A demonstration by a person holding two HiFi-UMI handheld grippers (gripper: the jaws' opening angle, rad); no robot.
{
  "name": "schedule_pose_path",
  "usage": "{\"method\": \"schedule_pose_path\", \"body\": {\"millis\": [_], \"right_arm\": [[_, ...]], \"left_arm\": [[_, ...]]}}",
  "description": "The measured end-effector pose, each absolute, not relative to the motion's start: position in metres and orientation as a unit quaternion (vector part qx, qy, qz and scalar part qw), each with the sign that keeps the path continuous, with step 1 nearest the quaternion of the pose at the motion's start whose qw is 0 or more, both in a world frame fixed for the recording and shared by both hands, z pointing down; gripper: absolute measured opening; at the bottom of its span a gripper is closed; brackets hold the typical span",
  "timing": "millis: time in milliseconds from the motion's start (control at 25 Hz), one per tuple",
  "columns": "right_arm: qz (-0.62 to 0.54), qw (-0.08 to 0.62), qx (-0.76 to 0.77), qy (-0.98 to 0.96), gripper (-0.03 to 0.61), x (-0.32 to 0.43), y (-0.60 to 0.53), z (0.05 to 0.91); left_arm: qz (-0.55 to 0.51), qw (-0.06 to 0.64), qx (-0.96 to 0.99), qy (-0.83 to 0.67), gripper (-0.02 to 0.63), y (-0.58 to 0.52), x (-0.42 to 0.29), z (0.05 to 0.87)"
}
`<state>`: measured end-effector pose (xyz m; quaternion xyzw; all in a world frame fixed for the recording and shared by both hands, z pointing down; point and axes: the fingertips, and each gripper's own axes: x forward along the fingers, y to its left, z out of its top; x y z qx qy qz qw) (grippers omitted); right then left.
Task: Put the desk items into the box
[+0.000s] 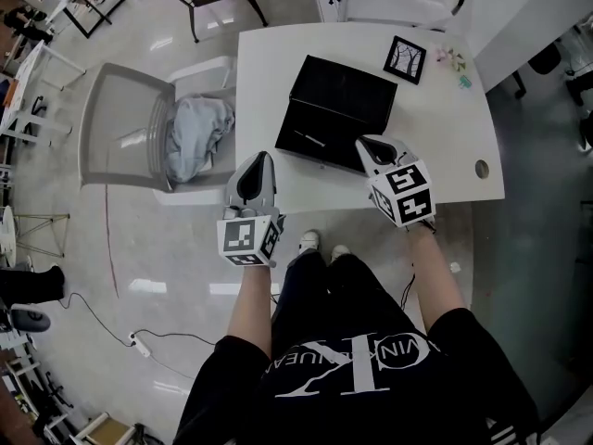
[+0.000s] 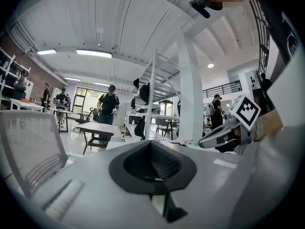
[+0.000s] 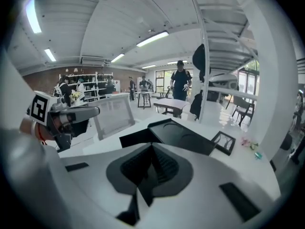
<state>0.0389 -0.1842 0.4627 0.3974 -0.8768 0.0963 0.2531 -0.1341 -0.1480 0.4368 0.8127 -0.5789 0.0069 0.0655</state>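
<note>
Holding nothing: left tool (image 1: 262, 158) and right tool (image 1: 368, 143) both shut tight, pads together, at the near edge of the white counter (image 1: 269, 72). Just beside the right tool, at 11 o'clock: the open black box (image 1: 343, 95), with what looks like a pen (image 1: 310, 139) inside. Past the box, at 1 o'clock from the right tool: the small picture frame (image 1: 405, 59), lying flat and a bit turned. Farther off, toward 2 o'clock: tiny pink and green bits (image 1: 454, 61). Probably best to reach with the right tool, much nearer than the left, and to open it first
</note>
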Motion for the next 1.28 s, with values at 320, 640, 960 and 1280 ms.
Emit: {"method": "schedule_pose_path", "body": {"millis": [320, 640, 960, 1280], "right_arm": [[0.078, 0.204, 0.416, -0.883, 0.014, 0.057, -0.161, 0.438], [0.062, 0.172, 0.423, -0.887, 0.014, 0.066, -0.139, 0.425], [0.049, 0.156, 0.422, -0.892, 0.014, 0.069, -0.127, 0.416], [0.042, 0.128, 0.437, -0.889, 0.014, 0.072, -0.119, 0.405]], "left_arm": [[0.008, 0.060, 0.813, -0.578, 0.009, -0.123, -0.128, 0.426], [0.010, 0.061, 0.808, -0.586, 0.009, -0.099, -0.130, 0.422], [0.009, 0.056, 0.804, -0.592, 0.009, -0.088, -0.130, 0.417], [0.014, 0.047, 0.813, -0.580, 0.009, -0.090, -0.125, 0.413]]}}
